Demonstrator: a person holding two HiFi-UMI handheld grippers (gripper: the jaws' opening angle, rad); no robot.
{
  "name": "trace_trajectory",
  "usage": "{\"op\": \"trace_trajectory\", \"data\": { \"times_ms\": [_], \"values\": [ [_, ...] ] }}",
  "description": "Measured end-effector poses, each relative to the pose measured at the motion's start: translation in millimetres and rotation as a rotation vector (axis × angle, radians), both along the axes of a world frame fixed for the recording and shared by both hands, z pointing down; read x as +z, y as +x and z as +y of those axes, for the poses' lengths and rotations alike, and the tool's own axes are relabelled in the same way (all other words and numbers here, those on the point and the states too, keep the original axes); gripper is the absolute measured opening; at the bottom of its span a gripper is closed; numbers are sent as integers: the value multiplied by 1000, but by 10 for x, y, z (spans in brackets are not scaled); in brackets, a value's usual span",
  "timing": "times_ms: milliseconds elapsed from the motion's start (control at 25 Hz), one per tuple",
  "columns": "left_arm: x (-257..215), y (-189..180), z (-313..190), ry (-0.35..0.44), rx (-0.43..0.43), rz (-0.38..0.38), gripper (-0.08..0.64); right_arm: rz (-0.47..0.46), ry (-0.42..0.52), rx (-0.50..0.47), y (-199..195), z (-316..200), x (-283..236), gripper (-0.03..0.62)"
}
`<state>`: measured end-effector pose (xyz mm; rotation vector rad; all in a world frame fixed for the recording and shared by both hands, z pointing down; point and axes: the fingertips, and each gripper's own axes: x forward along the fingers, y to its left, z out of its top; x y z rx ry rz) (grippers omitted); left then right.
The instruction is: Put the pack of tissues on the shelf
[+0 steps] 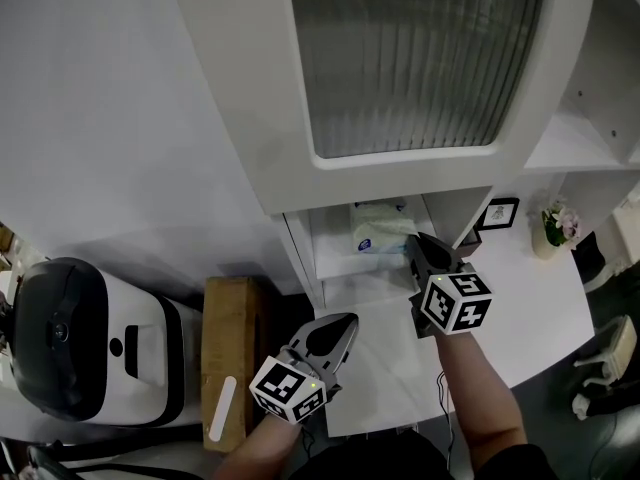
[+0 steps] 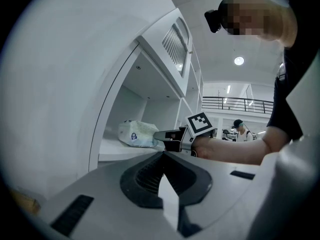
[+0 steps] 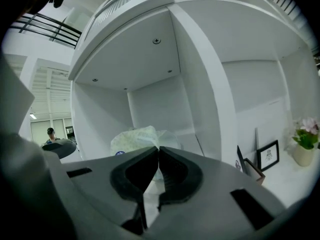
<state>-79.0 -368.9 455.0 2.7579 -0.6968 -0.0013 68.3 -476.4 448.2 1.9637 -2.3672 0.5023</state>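
The pack of tissues (image 1: 378,230), white-green with a blue mark, lies in the low open compartment of the white shelf unit (image 1: 330,258). My right gripper (image 1: 412,240) reaches into that compartment with its jaws shut, and its tips pinch the near edge of the pack's wrapper. In the right gripper view the pack (image 3: 137,138) fills the space just behind the closed tips (image 3: 158,149). The left gripper view shows the pack (image 2: 135,133) resting on the shelf board with the right gripper (image 2: 156,134) at its end. My left gripper (image 1: 345,320) hangs lower, in front of the unit, shut and empty (image 2: 162,153).
A ribbed glass door (image 1: 420,48) sits above the compartment. A small picture frame (image 1: 497,213) and a flower pot (image 1: 555,228) stand on the white counter to the right. A cardboard box (image 1: 230,348) and a white-and-black machine (image 1: 80,348) stand at the left.
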Motion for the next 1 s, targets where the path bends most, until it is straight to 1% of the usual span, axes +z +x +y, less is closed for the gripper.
{"op": "trace_trajectory", "data": {
  "times_ms": [440,800,840,920,1000],
  "values": [
    [55,16,92,-15,15,-17,3,12,-21,17,46,-12,61,9],
    [104,66,270,-22,23,-31,3,17,-6,13,76,75,23,11],
    [99,68,283,-21,21,-31,3,18,-2,13,79,89,12,13],
    [86,73,312,-20,15,-31,3,19,9,13,88,116,-21,69],
    [68,89,347,-16,11,-30,3,19,25,16,107,159,-74,67]
  ]
}}
